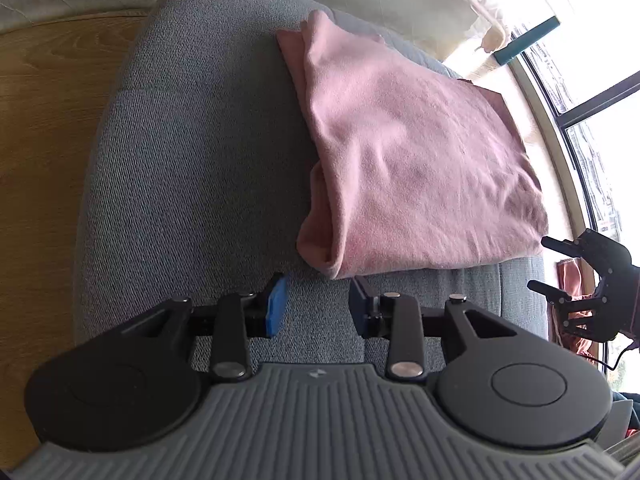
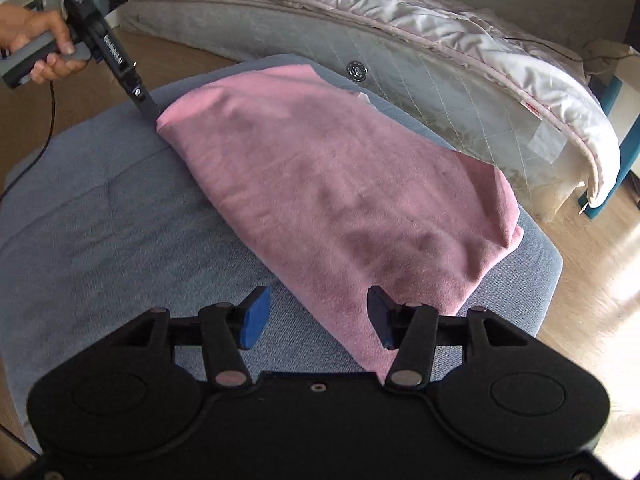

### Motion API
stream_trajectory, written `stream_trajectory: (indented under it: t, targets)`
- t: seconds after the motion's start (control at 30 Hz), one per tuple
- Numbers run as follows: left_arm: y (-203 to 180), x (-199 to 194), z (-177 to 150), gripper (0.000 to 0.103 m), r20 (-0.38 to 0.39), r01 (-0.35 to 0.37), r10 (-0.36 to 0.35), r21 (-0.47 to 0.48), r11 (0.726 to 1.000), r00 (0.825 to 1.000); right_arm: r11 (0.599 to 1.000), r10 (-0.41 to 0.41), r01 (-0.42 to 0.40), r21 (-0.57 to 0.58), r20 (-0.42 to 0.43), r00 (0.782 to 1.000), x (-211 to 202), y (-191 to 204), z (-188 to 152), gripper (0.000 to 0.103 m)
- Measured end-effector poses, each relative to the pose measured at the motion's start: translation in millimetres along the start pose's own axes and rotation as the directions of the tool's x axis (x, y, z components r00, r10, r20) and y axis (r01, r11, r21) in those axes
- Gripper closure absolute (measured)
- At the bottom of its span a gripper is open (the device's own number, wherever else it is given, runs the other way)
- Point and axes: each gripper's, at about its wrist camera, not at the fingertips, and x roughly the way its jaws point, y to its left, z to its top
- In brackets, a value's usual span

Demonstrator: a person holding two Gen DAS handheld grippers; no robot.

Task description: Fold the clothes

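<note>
Setting: wood floor; a quilted mattress under a pale satin cover, lying behind the work surface; bright window at one side.

Surface: grey-blue cushion, woven fabric, rounded corners, resting on the floor just in front of the mattress.

Item 1: pink cloth, folded into a thick, roughly rectangular bundle. It lies flat on the cushion, set diagonally, with one rolled fold edge facing the left tool and a long edge running toward the right tool. Surface lightly creased. A small pale scrap shows at its far edge in the right wrist view; what it is cannot be told.

Item 2: left tool, black frame, blue pads. Fingers stand apart with bare cushion between them; nothing is gripped. It sits low over the cushion, just short of the near corner of the cloth. In the right wrist view a hand grips its handle, and its tip is at the far corner of the cloth.

Item 3: right tool, same build. Fingers wide apart, nothing clamped; the cloth's near corner lies below and between them. Whether the pads touch the fabric cannot be told.
</note>
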Motion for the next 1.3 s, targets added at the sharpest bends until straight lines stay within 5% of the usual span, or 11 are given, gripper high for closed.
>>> stream_trajectory:
  t: [0.27, 0.73, 0.9, 1.17, 1.3]
  targets:
    - [-26.2, 19.6, -10.8, 0.054, -0.054, -0.015, 0.020, 0.081, 0.997, 0.998, 0.956, -0.116, 0.114, -0.269, 0.008, 0.993, 6.0, 27.7, -17.6, 0.042]
    - [-34.9, 35.5, 25.4, 0.054, 0.032, -0.015, 0.015, -0.002, 1.000, 0.999, 0.955, -0.110, 0.119, -0.272, 0.050, 0.993, 42.4, 19.4, 2.5, 0.045]
    - [-30.2, 28.5, 22.9, 0.054, 0.092, 0.020, -0.013, -0.071, 0.997, 0.996, 0.972, -0.076, 0.084, -0.222, 0.047, 0.996, 47.3, 11.7, 8.7, 0.058]
    - [2.9, 25.3, 15.4, 0.053, 0.195, 0.124, -0.047, -0.405, 0.906, 0.980, 0.985, -0.047, 0.053, -0.162, 0.044, 0.998, 46.9, 5.6, 7.7, 0.058]
    - [9.7, 27.4, 26.2, 0.053, 0.199, 0.142, -0.059, -0.432, 0.891, 0.978, 0.985, -0.045, 0.050, -0.162, 0.038, 0.998, 46.4, 6.7, 8.2, 0.057]
